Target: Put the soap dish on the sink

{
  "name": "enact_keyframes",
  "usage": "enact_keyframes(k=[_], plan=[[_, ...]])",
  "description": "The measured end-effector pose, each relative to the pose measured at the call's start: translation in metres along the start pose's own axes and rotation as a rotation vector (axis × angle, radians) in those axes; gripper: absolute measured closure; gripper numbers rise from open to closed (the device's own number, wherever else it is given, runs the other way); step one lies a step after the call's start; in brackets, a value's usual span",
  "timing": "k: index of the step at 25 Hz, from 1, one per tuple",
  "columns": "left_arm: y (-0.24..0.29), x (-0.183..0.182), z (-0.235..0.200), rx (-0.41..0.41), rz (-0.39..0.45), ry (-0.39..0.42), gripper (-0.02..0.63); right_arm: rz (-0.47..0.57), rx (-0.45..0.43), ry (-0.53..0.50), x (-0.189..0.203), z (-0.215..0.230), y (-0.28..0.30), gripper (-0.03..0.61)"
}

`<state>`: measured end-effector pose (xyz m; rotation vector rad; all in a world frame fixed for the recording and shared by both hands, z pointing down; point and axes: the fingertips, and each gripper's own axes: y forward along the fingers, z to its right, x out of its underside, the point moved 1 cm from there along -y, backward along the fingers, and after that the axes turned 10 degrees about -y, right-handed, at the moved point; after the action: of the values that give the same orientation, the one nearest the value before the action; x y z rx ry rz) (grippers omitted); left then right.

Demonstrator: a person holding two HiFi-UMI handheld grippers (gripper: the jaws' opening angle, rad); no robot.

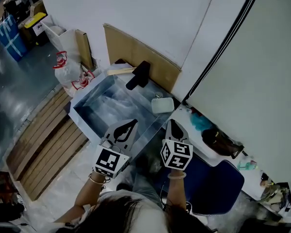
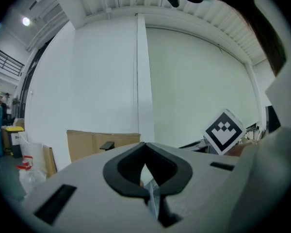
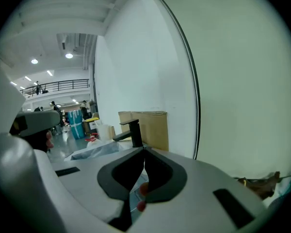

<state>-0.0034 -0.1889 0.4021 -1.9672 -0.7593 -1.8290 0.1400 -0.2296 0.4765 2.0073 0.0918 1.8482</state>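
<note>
Rectangular steel sink (image 1: 106,106) sits straight ahead of you. A brown cardboard sheet (image 1: 136,52) leans on the wall behind it. Black block-shaped faucet (image 1: 138,75) stands at the back rim. Pale rounded-square soap dish (image 1: 162,105) lies at the sink's far right corner, on the rim or just against it; cannot tell which. On that showing, the placing looks done or close to it.

Left gripper (image 1: 128,126) and right gripper (image 1: 173,127) hover side by side over the near edge, apart from the dish. The fingers (image 2: 121,169) of both are together, tip to tip, with nothing held.

Risks:
- If you reach for the dish, part the fingers first. Arriving with them together would shove it.
- A push from your side sends it toward the faucet or off the rim into the basin. Smooth steel likely gives little hold.
- If it overhangs the rim, a light knock could tip it.
- The right gripper is nearer. Reaching with the left means crossing the other gripper.

Views:
- Only the head view shows the dish; neither gripper view shows it.
- Right gripper view gives the faucet in profile, with cardboard behind and a strip of sink.
- Left gripper view gives cardboard and the right gripper's marker cube (image 2: 224,131), but no sink.
- The tip-to-tip closure reads plainly only in the gripper views.
</note>
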Motion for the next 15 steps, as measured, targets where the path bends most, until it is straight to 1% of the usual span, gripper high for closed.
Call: enact_keyframes(k=[15], plan=[[-0.114,-0.02,0.027,0.012,0.103,0.017,0.606,0.106,0.027,-0.039,-0.018,-0.073,-0.105,0.552]])
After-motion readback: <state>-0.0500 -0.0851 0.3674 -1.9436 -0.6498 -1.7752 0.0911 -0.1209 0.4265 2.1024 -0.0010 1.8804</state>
